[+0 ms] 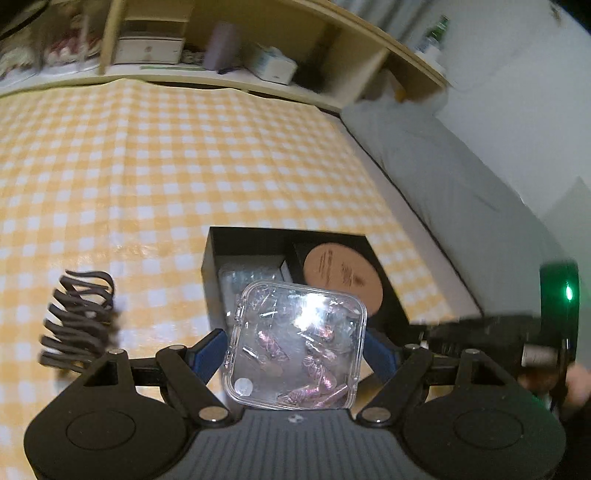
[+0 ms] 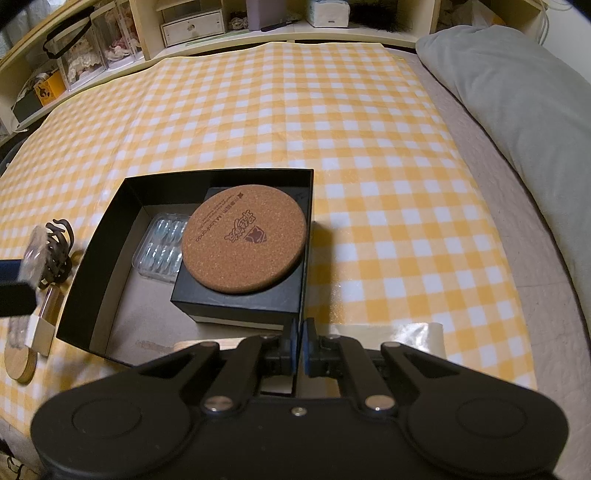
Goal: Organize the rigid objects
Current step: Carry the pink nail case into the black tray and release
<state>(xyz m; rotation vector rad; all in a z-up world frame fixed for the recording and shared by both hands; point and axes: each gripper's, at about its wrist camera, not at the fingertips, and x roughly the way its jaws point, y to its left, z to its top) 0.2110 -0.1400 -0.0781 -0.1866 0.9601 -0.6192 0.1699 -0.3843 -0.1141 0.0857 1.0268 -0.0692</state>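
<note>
My left gripper (image 1: 295, 341) is shut on a clear square plastic case (image 1: 295, 354) with pink wrapped pieces inside, held above the near edge of the open black box (image 1: 212, 258). In the box a round cork coaster (image 2: 243, 238) lies on a smaller black box (image 2: 236, 302), beside a clear blister tray (image 2: 162, 251). My right gripper (image 2: 300, 347) is shut on the black box's right wall (image 2: 309, 206) near its front corner. The right wrist view shows the held case (image 2: 33, 247) at the far left edge.
A dark brown hair claw (image 1: 79, 321) lies left of the box on the yellow checked cloth (image 2: 332, 129). A round wooden disc (image 2: 20, 365) and a small white carton (image 2: 40, 332) lie near it. A grey pillow (image 2: 517, 92) runs along the right; shelves (image 2: 192, 26) stand behind.
</note>
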